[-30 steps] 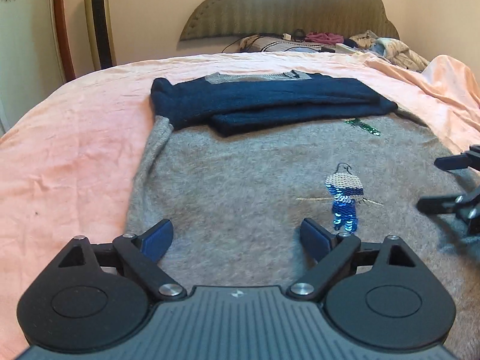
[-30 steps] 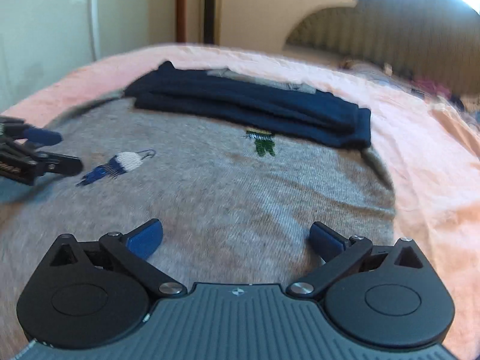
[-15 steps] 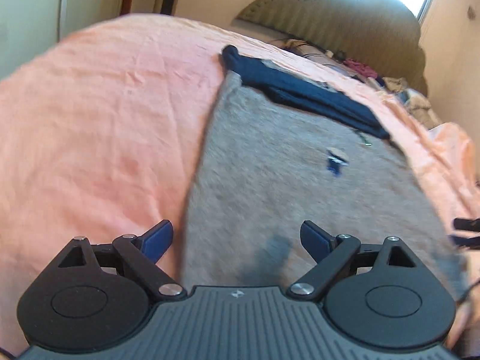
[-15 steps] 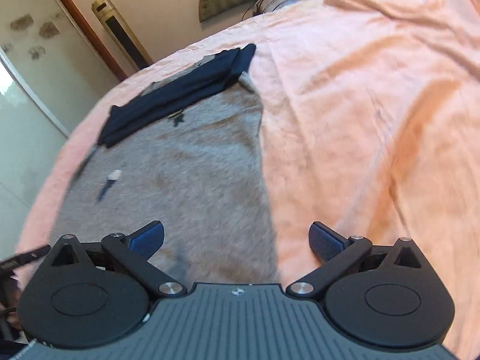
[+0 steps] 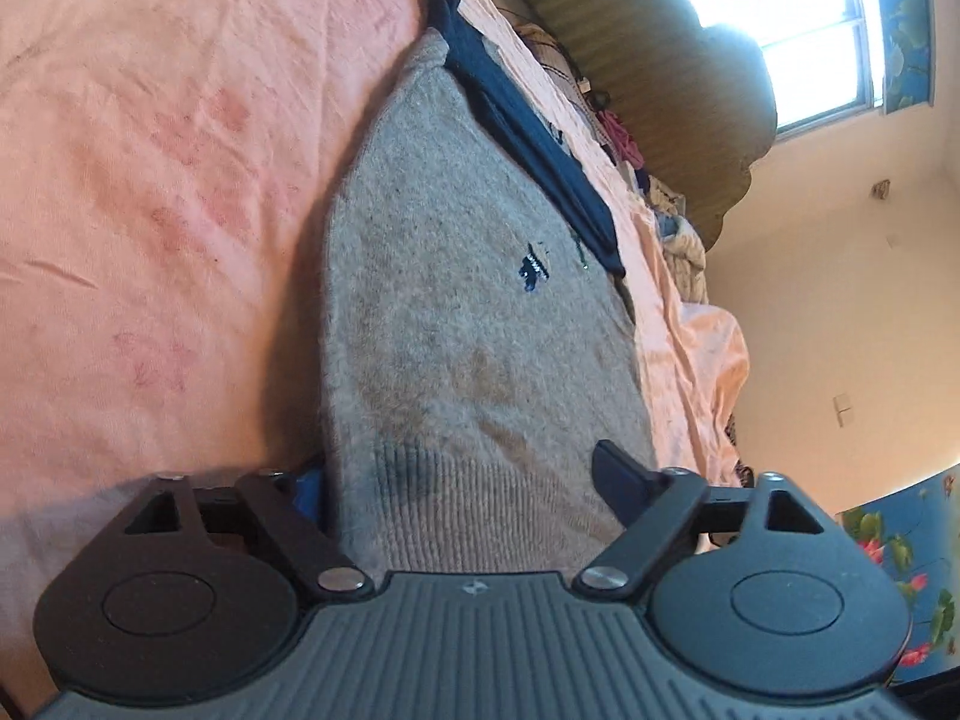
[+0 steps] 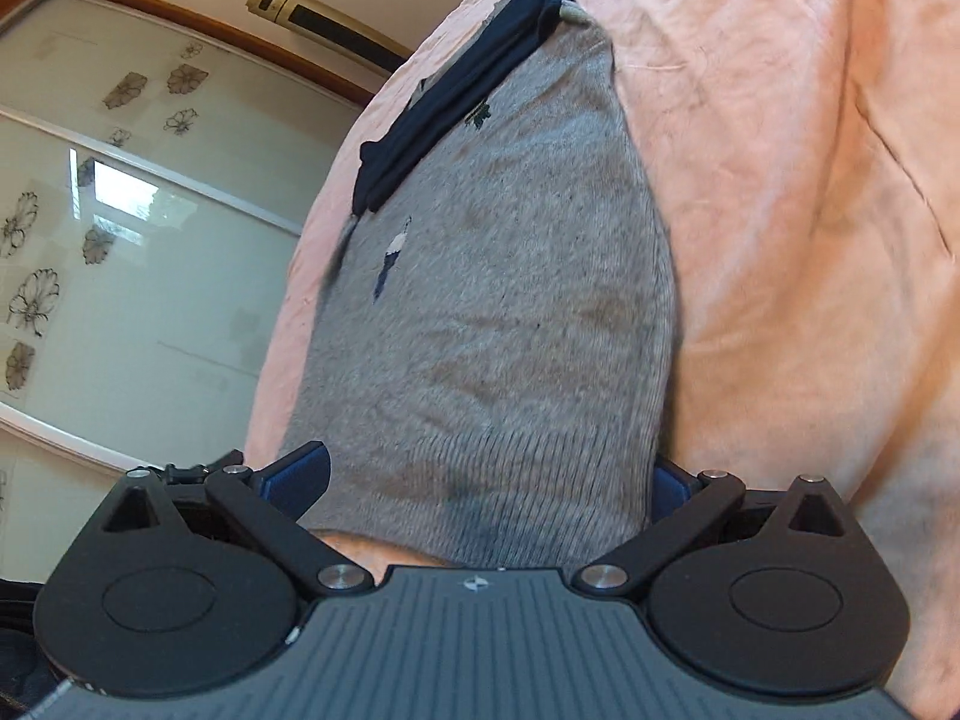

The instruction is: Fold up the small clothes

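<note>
A grey knit sweater (image 5: 456, 312) with small sequin motifs lies flat on the pink bedsheet (image 5: 150, 180), its navy sleeves (image 5: 528, 138) folded across the far end. It also shows in the right wrist view (image 6: 510, 300), with the navy sleeves (image 6: 456, 102) at the top. My left gripper (image 5: 462, 480) is open, its jaws straddling the ribbed hem at the sweater's left corner. My right gripper (image 6: 486, 480) is open, its jaws straddling the ribbed hem at the right corner. Both cameras are rolled sideways.
A padded headboard (image 5: 660, 78) and loose clothes (image 5: 666, 210) lie at the bed's far end. A window (image 5: 798, 42) is bright behind. Sliding floral glass doors (image 6: 120, 252) and a gold tower appliance (image 6: 324, 24) stand beside the bed.
Both grippers have dropped from above the sweater's middle to its near hem, one at each corner, rolled sideways. The hem now sits between each pair of open jaws.
</note>
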### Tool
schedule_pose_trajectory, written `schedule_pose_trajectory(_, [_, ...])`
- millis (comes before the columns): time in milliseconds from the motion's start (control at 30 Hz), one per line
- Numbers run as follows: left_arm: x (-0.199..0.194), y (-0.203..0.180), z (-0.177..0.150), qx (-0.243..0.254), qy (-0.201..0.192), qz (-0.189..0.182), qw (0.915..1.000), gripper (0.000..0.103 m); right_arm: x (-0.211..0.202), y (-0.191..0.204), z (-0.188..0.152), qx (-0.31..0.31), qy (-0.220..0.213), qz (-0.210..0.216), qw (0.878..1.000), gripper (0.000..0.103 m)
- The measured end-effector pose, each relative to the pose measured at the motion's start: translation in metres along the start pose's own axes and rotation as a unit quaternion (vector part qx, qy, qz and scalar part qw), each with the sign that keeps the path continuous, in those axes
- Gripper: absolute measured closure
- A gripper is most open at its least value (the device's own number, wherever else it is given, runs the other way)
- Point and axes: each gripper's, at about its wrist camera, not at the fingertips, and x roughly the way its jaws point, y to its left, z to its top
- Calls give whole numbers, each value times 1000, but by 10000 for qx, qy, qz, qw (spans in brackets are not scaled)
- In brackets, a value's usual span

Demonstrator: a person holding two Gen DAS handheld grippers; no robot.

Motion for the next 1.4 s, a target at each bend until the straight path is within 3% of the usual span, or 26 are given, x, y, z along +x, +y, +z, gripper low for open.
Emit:
schedule_pose_trajectory(33, [2, 1, 0, -28, 90, 33, 9999, 43, 0, -1, -1, 30, 31, -4, 10000, 19])
schedule_pose_trajectory(67, [5, 2, 0, -40, 178, 85, 9998, 46, 1, -2, -3, 27, 50, -54, 10000, 29])
schedule_pose_trajectory(200, [9, -8, -1, 241, 218, 256, 9991, 47, 1, -4, -5, 79, -15, -82, 9999, 33])
schedule_pose_trajectory(233, [10, -11, -2, 393, 216, 422, 9981, 61, 2, -3, -5, 67, 2, -152, 9999, 41])
schedule_pose_trajectory(267, [14, -16, -3, 566, 271, 670, 9958, 85, 4, -3, -5, 52, 73, -260, 9996, 64])
schedule_pose_trajectory(300, [17, -17, -3, 681, 355, 898, 9930, 93, 8, -5, -5, 68, 235, -364, 9990, 82])
schedule_pose_trajectory(333, [17, -17, -3, 717, 366, 936, 9923, 96, 11, -6, -6, 26, 329, -474, 9983, 91])
schedule_pose_trajectory(467, [9, -22, 0, 906, 344, 829, 9918, 98, 4, -4, -7, -44, 132, -330, 9994, 91])
schedule_pose_trajectory(567, [-1, -32, 12, 971, 166, 515, 9938, 98, -8, 4, 6, -101, -168, 4, 9998, 91])
schedule_pose_trajectory(700, [-9, -50, 54, 1095, -357, 99, 9933, 97, -17, 22, 50, -369, -685, 408, 9961, 91])
schedule_pose_trajectory(833, [4, -66, 119, 1208, -933, -93, 9882, 98, -5, 29, 119, -566, -1243, 802, 9874, 91])
schedule_pose_trajectory(1033, [60, -90, 226, 1342, -1355, -4, 9817, 97, 57, 13, 249, -362, -1607, 981, 9815, 91])
schedule_pose_trajectory(1167, [108, -105, 288, 1509, -1515, 313, 9764, 98, 105, -3, 323, -205, -1605, 874, 9829, 91])
schedule_pose_trajectory(1300, [165, -101, 341, 1583, -1561, 858, 9712, 97, 154, -21, 379, 176, -1606, 547, 9853, 90])
schedule_pose_trajectory(1333, [180, -96, 351, 1505, -1557, 1116, 9699, 97, 165, -27, 388, 344, -1677, 484, 9840, 84])
schedule_pose_trajectory(1400, [205, -79, 367, 1166, -1405, 1477, 9720, 89, 186, -40, 397, 686, -1703, 211, 9828, 46])
